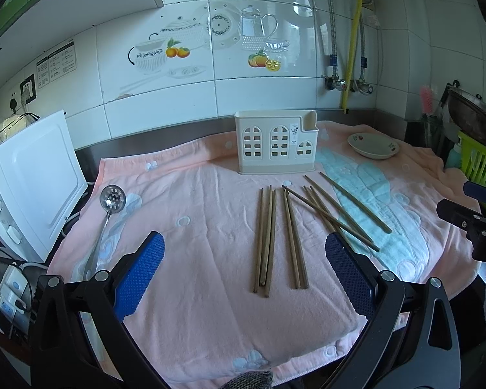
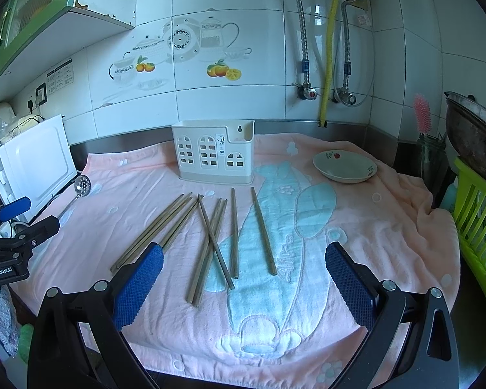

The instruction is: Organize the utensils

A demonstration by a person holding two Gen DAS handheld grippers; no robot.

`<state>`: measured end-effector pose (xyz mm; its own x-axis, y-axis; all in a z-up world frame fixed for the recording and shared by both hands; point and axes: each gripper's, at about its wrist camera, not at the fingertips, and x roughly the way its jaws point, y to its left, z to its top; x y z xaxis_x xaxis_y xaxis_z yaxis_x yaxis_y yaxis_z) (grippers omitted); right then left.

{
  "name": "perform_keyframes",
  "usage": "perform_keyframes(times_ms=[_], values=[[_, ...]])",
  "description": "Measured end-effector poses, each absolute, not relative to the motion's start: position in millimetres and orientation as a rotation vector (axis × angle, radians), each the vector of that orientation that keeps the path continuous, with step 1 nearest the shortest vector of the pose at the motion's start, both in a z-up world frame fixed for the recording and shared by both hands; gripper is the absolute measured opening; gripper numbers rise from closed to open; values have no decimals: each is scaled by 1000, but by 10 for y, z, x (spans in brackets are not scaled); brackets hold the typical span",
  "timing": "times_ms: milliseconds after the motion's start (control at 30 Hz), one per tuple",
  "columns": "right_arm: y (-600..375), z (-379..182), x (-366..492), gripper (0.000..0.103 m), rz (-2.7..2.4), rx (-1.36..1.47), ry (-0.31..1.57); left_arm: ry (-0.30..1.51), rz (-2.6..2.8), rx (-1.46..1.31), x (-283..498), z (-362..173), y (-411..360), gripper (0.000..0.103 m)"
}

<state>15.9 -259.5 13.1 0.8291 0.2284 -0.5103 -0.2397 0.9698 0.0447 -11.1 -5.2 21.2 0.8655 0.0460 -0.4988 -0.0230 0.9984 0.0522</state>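
Both claws hang above the near edge of the table, each with its blue-padded fingers spread wide and nothing between them. The left claw (image 1: 244,270) sits over a pink towel (image 1: 194,214) that covers the table; the right claw (image 2: 244,278) hovers over the same towel's pale blue printed patch.

The wooden chopsticks (image 1: 295,227) lie loose on the towel. In the left wrist view, two near-parallel bundles point toward 12 o'clock between the fingers, while a looser, crossed group fans toward 1 and 2 o'clock, one end running close by the right finger pad. In the right wrist view the chopsticks (image 2: 210,236) spread from 10 to 12 o'clock.

A cream utensil holder (image 1: 277,142) with arched window cutouts stands upright at 12 o'clock beyond the chopsticks, apart from them, near the steel backsplash. A slotted ladle (image 1: 108,214) lies at 10 o'clock at the towel's left edge, beside a white appliance (image 1: 39,175). A shallow dish (image 2: 345,166) with a flower print rests on the towel at 1 o'clock. A green plastic rack (image 2: 479,227) stands at 3 o'clock.
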Motion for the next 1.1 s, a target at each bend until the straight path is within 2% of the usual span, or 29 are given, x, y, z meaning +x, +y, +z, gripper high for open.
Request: perform_keyframes(times_ms=[1100], values=[[-2543,-78,432,97,258,-54,591,634,49,17,238,-40,16,98]])
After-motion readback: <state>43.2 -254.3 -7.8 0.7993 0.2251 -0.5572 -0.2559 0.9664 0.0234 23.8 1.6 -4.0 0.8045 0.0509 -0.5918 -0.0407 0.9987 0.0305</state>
